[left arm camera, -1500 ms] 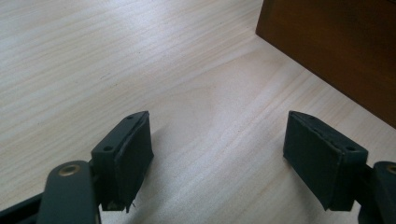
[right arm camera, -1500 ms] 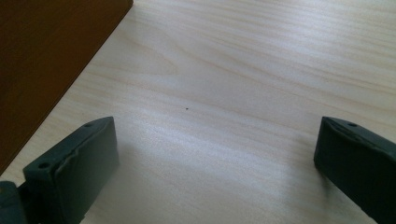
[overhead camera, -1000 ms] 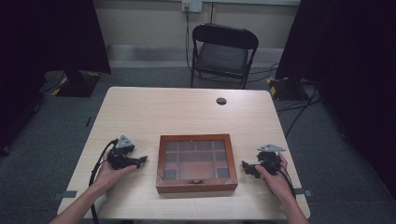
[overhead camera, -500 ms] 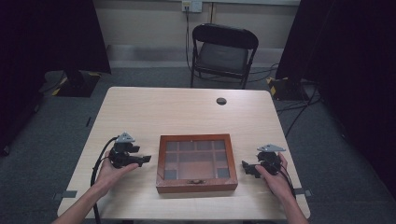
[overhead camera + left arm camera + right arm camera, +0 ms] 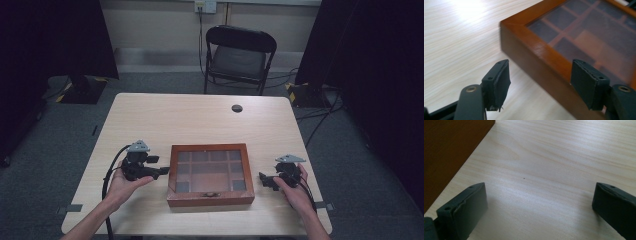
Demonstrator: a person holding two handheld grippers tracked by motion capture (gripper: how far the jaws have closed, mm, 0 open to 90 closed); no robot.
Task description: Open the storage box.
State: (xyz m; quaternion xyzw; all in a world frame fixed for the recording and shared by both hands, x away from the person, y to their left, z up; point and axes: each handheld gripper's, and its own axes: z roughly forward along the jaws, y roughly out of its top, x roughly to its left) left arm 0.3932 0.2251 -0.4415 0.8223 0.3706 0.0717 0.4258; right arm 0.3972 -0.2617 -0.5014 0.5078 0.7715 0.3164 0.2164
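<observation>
A brown wooden box (image 5: 210, 175) with a glass lid over several compartments lies shut near the table's front edge. My left gripper (image 5: 159, 166) hovers just off the box's left side, lifted off the table. Its jaws have just been closing a little but stand apart. In the left gripper view the box's rim (image 5: 541, 47) runs past the left gripper (image 5: 540, 72) without touching either pad. My right gripper (image 5: 265, 181) rests low on the table to the right of the box, open. In the right gripper view, bare tabletop lies beyond the right gripper (image 5: 539, 195) and the box's side (image 5: 449, 150) is at the left.
A small black round disc (image 5: 237, 108) sits at the table's far edge. A black folding chair (image 5: 239, 55) stands behind the table. Cables trail on the floor (image 5: 320, 120) at the right. The light wood table (image 5: 200, 125) is bare behind the box.
My left gripper has risen off the table and moved closer to the box's left side, with its jaws slightly narrower. The right gripper and the box have stayed put.
</observation>
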